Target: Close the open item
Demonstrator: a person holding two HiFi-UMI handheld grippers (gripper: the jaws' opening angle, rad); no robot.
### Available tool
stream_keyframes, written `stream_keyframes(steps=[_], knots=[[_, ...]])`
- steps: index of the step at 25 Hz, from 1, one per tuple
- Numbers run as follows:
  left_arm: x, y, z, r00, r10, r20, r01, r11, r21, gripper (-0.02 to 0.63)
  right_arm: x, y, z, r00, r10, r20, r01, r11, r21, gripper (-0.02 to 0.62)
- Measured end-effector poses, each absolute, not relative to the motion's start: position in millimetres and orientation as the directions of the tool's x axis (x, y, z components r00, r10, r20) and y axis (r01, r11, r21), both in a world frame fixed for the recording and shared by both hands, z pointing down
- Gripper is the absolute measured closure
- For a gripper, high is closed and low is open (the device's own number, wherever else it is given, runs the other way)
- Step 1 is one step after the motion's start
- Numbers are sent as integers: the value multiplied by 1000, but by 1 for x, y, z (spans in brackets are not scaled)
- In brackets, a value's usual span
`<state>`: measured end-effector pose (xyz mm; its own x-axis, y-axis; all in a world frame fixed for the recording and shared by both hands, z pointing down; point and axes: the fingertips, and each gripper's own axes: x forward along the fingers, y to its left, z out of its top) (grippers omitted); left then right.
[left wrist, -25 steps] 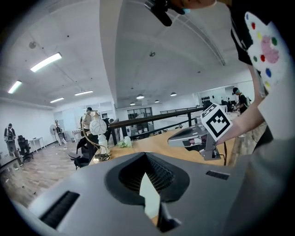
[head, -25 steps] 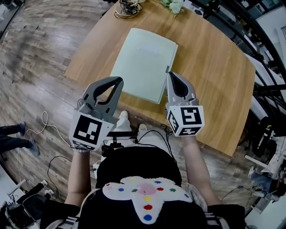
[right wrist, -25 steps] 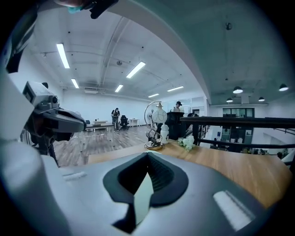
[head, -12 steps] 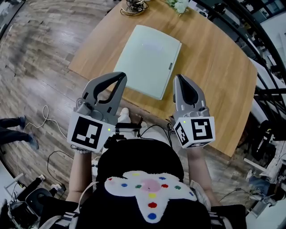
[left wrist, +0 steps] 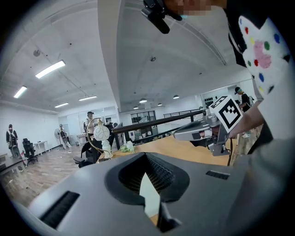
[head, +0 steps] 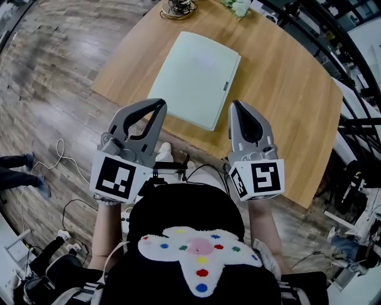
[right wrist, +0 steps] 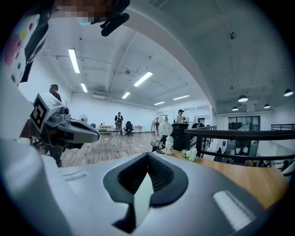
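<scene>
on the wooden table (head: 286,95), just beyond both tips, the pale green folder (head: 196,77) lies flat and looks already shut, long axis running near to far; left tongs (head: 157,108) and right tongs (head: 237,107), both pressed together and empty, flank its near end, neither clearly nearer

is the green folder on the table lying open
No, the pale green folder lies flat on the wooden table with its cover down and edges lined up.

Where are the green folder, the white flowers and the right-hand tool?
green folder (head: 193,77), head view, middle of its cover.
white flowers (head: 235,6), head view, on the blossoms.
right tool (head: 237,107), head view, tips of its shut jaws.
</scene>
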<state>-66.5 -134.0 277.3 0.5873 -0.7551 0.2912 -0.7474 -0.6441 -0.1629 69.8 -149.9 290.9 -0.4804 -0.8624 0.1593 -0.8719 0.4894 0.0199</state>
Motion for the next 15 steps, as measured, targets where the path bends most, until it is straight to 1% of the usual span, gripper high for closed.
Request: stream_keyframes(steps=[15], knots=[[-70,-133,280,571,-766,297,-768,-626,-138,600,69,-147,297,-484,-855,187,-868,497,26,588]])
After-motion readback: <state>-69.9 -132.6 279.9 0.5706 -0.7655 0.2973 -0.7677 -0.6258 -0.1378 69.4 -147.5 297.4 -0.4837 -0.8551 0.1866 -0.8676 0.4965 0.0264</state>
